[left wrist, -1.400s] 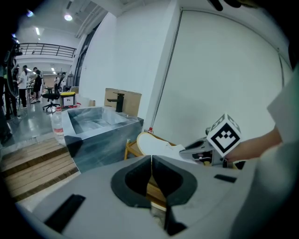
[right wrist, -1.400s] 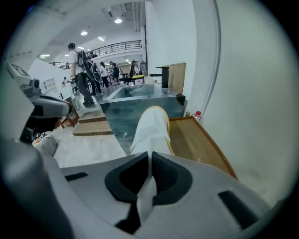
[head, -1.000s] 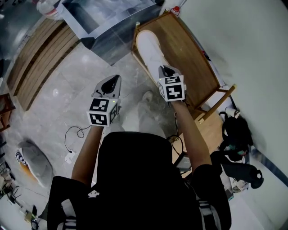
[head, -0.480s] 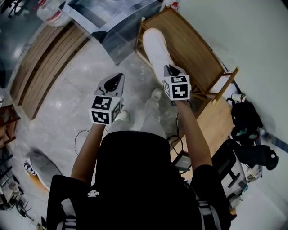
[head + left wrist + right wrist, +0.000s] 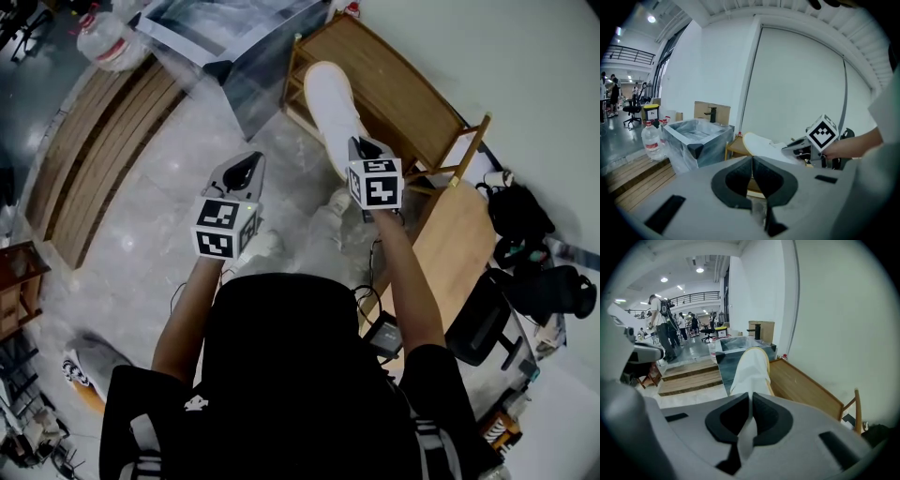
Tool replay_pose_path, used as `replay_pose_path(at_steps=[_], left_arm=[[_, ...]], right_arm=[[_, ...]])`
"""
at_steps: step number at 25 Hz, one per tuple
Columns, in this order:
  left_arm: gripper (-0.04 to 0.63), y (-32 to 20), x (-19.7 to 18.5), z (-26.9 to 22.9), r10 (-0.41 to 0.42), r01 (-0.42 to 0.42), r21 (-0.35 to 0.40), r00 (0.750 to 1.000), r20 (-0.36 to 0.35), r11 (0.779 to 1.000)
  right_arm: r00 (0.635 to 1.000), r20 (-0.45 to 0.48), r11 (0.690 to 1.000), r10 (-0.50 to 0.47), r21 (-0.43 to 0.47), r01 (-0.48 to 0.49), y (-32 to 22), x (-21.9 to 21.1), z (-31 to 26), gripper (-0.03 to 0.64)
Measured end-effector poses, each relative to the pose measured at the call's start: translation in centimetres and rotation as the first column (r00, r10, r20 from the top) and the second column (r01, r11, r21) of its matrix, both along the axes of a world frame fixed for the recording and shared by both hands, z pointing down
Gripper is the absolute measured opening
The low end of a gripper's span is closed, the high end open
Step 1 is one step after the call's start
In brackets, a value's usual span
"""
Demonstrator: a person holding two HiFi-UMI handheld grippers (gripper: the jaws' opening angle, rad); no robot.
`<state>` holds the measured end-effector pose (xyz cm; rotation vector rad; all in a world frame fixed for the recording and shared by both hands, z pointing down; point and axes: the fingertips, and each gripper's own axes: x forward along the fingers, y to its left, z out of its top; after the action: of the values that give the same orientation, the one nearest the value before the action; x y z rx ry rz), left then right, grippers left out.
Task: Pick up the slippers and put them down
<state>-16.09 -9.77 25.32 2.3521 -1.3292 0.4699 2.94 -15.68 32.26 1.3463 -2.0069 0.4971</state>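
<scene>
A white slipper (image 5: 330, 108) with a pale yellow sole hangs in the air over the near end of a wooden bench (image 5: 403, 89). My right gripper (image 5: 362, 150) is shut on its heel end; in the right gripper view the white fabric (image 5: 751, 371) runs away from the closed jaws (image 5: 750, 401). My left gripper (image 5: 242, 171) is held beside it over the marble floor, shut with nothing between its fingers (image 5: 752, 161). In the left gripper view the slipper (image 5: 761, 144) and the right gripper (image 5: 806, 144) show to the right. No second slipper is in view.
A plastic-wrapped grey box (image 5: 234, 42) stands beyond the bench, next to a slatted wooden platform (image 5: 94, 141) and a water bottle (image 5: 105, 42). Black bags (image 5: 530, 230) and a chair (image 5: 478, 328) lie at the right. People (image 5: 663, 329) stand far off in the hall.
Both grippers have drifted right and a little up in the head view, the slipper still in the right one. The bench and floor have shifted as the person moved.
</scene>
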Motion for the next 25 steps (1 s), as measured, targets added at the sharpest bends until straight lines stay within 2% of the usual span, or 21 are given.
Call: replay_pose_path(at_steps=[9,17,25], left_arm=[[0.008,0.3,-1.2,-0.8,0.063,-0.062,0.011,0.998,-0.013,0.998],[0.008,-1.2,-0.4,0.3,0.083,-0.083,-0.006,0.997,0.003,0.997],[0.008,-1.2,1.2,3.0,0.078,-0.079,-0.052,0.997,-0.016,0.996]], right_arm=[[0.999,0.0,0.999,0.041,0.017,-0.041,2.1,0.0,-1.5,0.008],[1.0,0.001,1.0,0.014,-0.013,-0.014,2.2,0.5,-0.3,0.008],[0.999,0.03,0.997,0.012,-0.074,-0.009,3.6,1.7,2.5,0.008]])
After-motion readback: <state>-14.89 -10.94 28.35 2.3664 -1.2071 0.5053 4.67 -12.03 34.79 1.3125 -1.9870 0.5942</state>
